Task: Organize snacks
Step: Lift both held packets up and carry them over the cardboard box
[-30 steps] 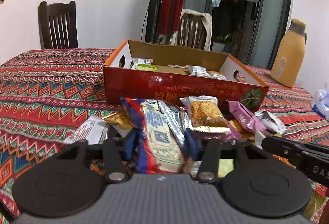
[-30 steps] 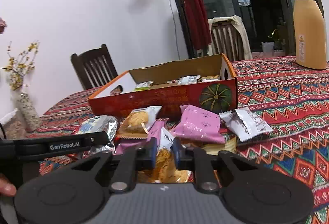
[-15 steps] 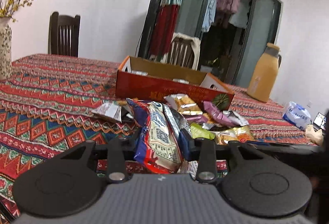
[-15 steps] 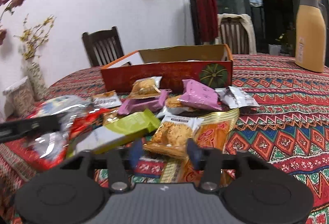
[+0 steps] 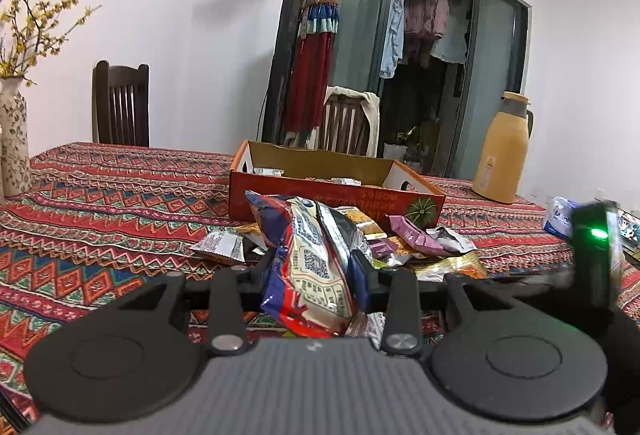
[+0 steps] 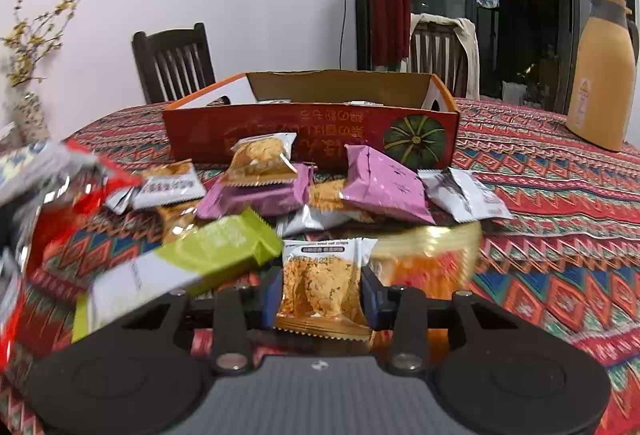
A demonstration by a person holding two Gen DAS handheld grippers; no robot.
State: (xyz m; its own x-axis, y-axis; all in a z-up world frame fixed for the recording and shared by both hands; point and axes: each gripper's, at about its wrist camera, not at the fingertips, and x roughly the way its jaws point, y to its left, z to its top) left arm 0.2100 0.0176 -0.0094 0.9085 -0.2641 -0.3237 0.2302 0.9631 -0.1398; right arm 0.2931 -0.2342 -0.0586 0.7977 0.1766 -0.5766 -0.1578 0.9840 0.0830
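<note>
Broadly, the task was judged to be at an early-to-middle stage. A few small packets were seen inside the orange cardboard box, along its far side, at the centre of the right wrist view; their number could not be told over the front wall. Most of the snacks were found outside it, heaped on the patterned tablecloth just in front of the box.

The left gripper was found clenched on a large blue, red and silver biscuit packet, which was held clear of the cloth at the lower centre of the left wrist view, with the box beyond it in the middle of the frame. This packet had not yet been delivered.

The right gripper was recorded with its jaws closing, a small clear-and-orange oat crisp packet standing between them at the lower centre of the right wrist view. The pads appeared to be against the packet's sides, though a firm hold could not be confirmed.

Outstanding items noted in the right wrist view:
- a green and white bar, lower left, blurred
- two pink packets, centre, near the box front
- a clear packet of golden crisps, leaning near the box front
- white and silver sachets, right of centre
- a gold and orange packet, blurred, just right of the held one

A yellow flask at the upper right and a vase at the left edge of the left wrist view were treated as outside the task
</note>
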